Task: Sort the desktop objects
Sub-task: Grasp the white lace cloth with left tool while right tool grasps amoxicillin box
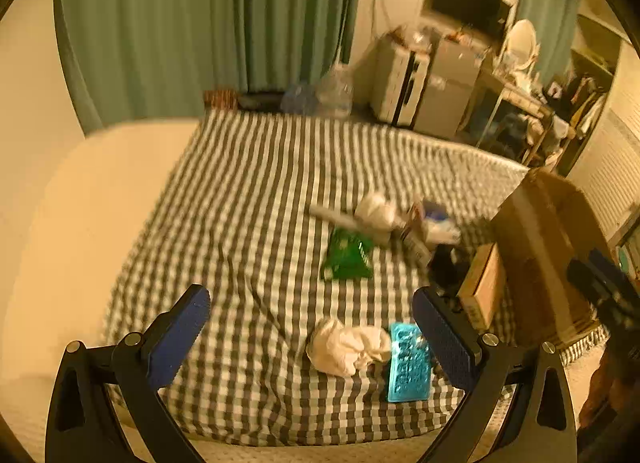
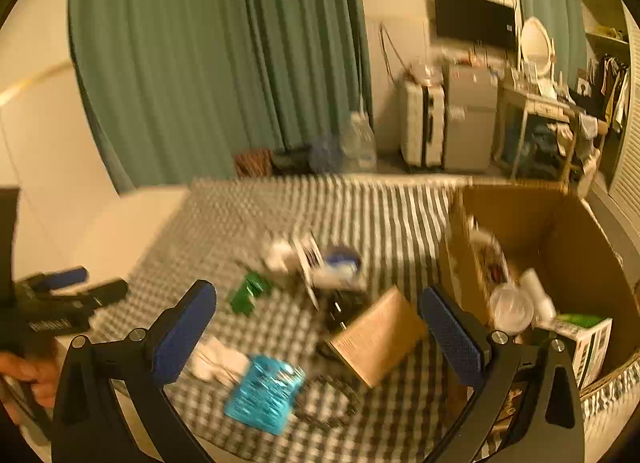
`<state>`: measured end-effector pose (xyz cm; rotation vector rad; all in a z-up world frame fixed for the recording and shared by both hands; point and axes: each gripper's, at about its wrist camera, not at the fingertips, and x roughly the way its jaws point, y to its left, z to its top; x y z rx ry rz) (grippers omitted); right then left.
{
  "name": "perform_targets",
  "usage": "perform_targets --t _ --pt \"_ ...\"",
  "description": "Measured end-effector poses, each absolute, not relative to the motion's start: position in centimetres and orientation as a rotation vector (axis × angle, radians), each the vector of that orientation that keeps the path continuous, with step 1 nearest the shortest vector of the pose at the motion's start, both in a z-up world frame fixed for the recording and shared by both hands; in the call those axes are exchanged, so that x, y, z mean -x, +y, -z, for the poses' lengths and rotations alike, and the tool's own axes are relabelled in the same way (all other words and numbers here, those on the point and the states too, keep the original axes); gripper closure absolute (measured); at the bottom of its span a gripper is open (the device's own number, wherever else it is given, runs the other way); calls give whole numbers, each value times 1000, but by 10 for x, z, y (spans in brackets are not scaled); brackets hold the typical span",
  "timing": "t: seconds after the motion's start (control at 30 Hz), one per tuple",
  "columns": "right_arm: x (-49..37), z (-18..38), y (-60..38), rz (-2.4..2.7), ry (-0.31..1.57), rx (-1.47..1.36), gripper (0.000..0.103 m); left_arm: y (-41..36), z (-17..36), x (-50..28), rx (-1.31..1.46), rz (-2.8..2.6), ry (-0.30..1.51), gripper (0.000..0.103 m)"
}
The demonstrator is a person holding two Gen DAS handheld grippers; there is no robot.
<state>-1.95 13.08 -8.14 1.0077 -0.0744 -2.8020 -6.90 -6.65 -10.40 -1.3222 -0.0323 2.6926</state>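
Observation:
On a checked cloth lie a blue packet, a crumpled white tissue, a green packet, a small brown box and a blurred heap of white and blue items. My left gripper is open above the near edge, nothing between its fingers. In the right wrist view my right gripper is open too, over the blue packet and the brown box. A large cardboard box at the right holds a cup, a roll and a green-white carton.
A hand holds the left gripper at the right wrist view's left edge. Black cable-like items lie by the brown box. Green curtains, a suitcase, a cabinet and a cluttered shelf stand beyond the table.

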Motion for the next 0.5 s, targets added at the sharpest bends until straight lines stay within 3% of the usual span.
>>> perform_targets --t 0.5 --pt "61 178 114 2678 233 -1330 0 -23 222 101 1789 -2367 102 2"
